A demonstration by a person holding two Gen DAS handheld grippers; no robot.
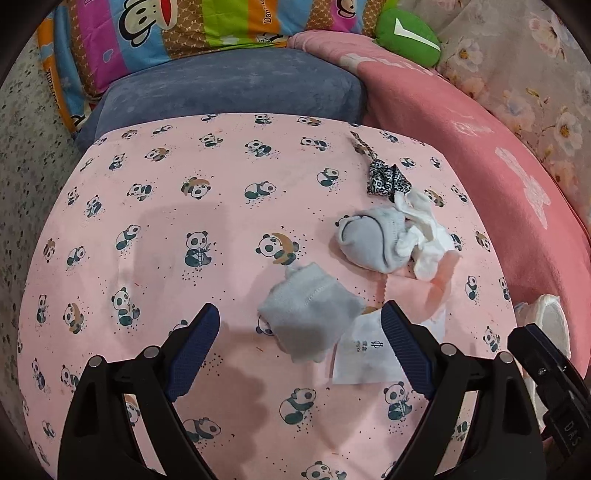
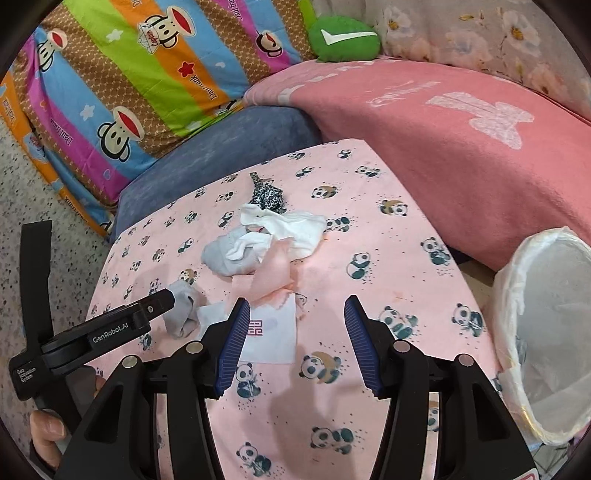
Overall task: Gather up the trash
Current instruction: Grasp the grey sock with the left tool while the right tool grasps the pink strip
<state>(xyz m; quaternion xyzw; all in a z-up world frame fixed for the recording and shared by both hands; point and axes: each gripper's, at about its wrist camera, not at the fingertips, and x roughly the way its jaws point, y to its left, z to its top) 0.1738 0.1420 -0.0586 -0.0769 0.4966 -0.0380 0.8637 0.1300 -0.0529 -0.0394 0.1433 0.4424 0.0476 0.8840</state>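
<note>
On the pink panda cloth (image 1: 184, 221) lie a small grey sock (image 1: 310, 317), a white printed paper (image 1: 365, 354), a rolled grey sock (image 1: 365, 240), white cloth (image 1: 424, 236), pink paper (image 1: 436, 280) and a leopard-print scrap (image 1: 388, 177). My left gripper (image 1: 299, 317) is open, its fingers either side of the small grey sock, just above it. My right gripper (image 2: 295, 317) is open and empty above the white paper (image 2: 273, 332). A white-lined trash bin (image 2: 546, 332) stands at the right. The sock pile (image 2: 236, 254) lies ahead.
A blue cushion (image 1: 229, 88), a striped monkey-print pillow (image 1: 184, 29), a pink blanket (image 2: 461, 147) and a green plush (image 2: 343, 38) border the cloth. The left gripper's body (image 2: 92, 332) shows in the right wrist view. Speckled floor (image 2: 37, 184) lies left.
</note>
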